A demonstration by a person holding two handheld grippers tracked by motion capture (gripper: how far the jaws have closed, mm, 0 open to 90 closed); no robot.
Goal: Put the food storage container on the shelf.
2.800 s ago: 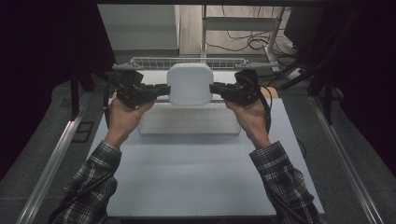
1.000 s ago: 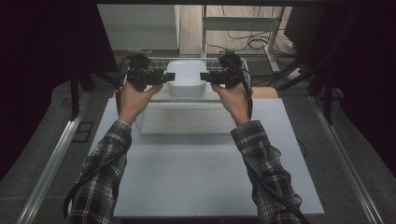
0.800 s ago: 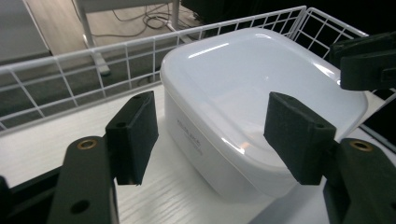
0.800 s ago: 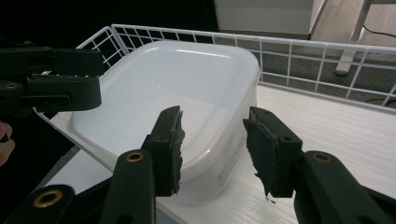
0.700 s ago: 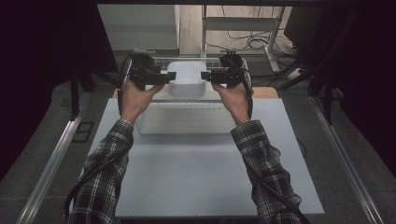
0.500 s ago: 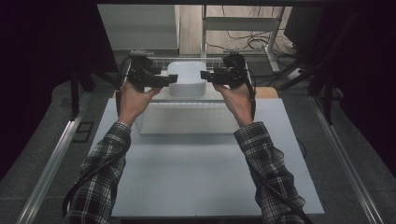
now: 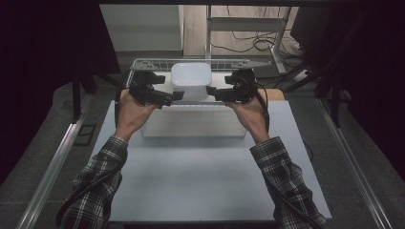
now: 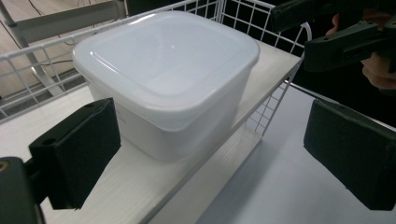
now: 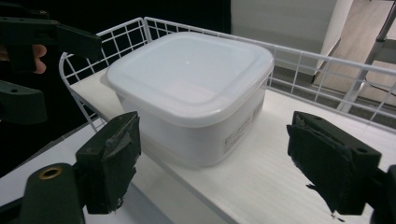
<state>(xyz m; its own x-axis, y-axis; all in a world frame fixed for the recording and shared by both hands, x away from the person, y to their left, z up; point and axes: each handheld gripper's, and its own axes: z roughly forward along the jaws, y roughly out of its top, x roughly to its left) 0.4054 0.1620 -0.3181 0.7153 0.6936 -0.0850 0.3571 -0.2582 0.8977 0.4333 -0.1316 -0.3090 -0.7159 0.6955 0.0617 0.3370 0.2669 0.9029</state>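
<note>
A white square plastic container (image 7: 191, 80) with a lid stands on a white shelf board (image 7: 272, 94) behind a low wire rail (image 7: 143, 62). My left gripper (image 7: 175, 97) sits just off the container's left side, jaws open and empty. My right gripper (image 7: 213, 93) is off its right side, also open. In the left gripper view the container (image 8: 168, 79) lies ahead between the wide-spread jaws of my left gripper (image 8: 210, 158), untouched. In the right gripper view the container (image 9: 191, 88) stands beyond the spread jaws of my right gripper (image 9: 219, 163), with a gap on each side.
The wire rail (image 9: 327, 60) runs along the shelf's back and sides. A clear shallow tray (image 7: 191, 125) lies on the grey table (image 7: 200, 176) below the shelf. The right gripper (image 8: 345, 37) shows past the container in the left gripper view. Dark curtains flank the table.
The container, carried between both grippers, was set on the shelf. Both grippers have since let go and drawn back a little toward the person.
</note>
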